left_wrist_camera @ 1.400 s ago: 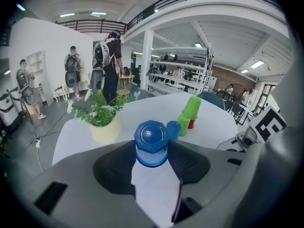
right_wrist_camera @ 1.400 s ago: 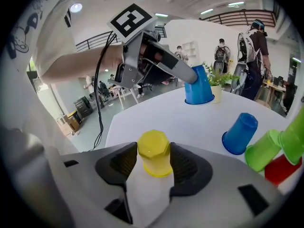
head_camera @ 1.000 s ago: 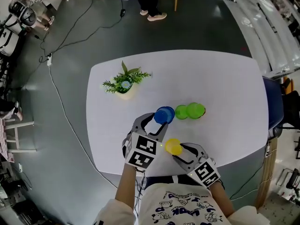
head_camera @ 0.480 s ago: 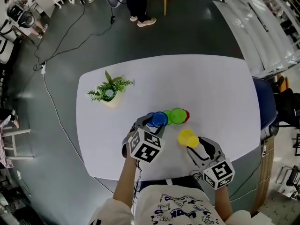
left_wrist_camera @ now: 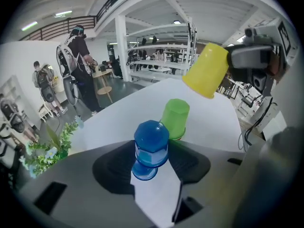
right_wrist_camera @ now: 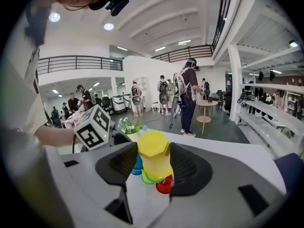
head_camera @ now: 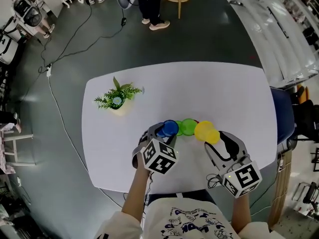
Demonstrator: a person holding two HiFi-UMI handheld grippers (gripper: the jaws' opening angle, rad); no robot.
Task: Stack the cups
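- A white table (head_camera: 224,93) with rounded corners filled the middle of the head view. Its far half and right side lay bare, with grey floor (head_camera: 65,133) all round it.
- A small potted plant (head_camera: 115,99) stood near the table's left edge, well apart from the cups.
- The left gripper (head_camera: 164,132) was clamped on a blue cup (left_wrist_camera: 151,144) close to the near edge. The cup's closed end was up and its long axis near upright.
- The right gripper (head_camera: 215,136) was clamped on a yellow cup (right_wrist_camera: 154,158), raised off the table, mouth down and slightly tilted.
- A green cup (left_wrist_camera: 175,118) stood mouth down on the table between them, with a red cup (right_wrist_camera: 165,185) just beside it.
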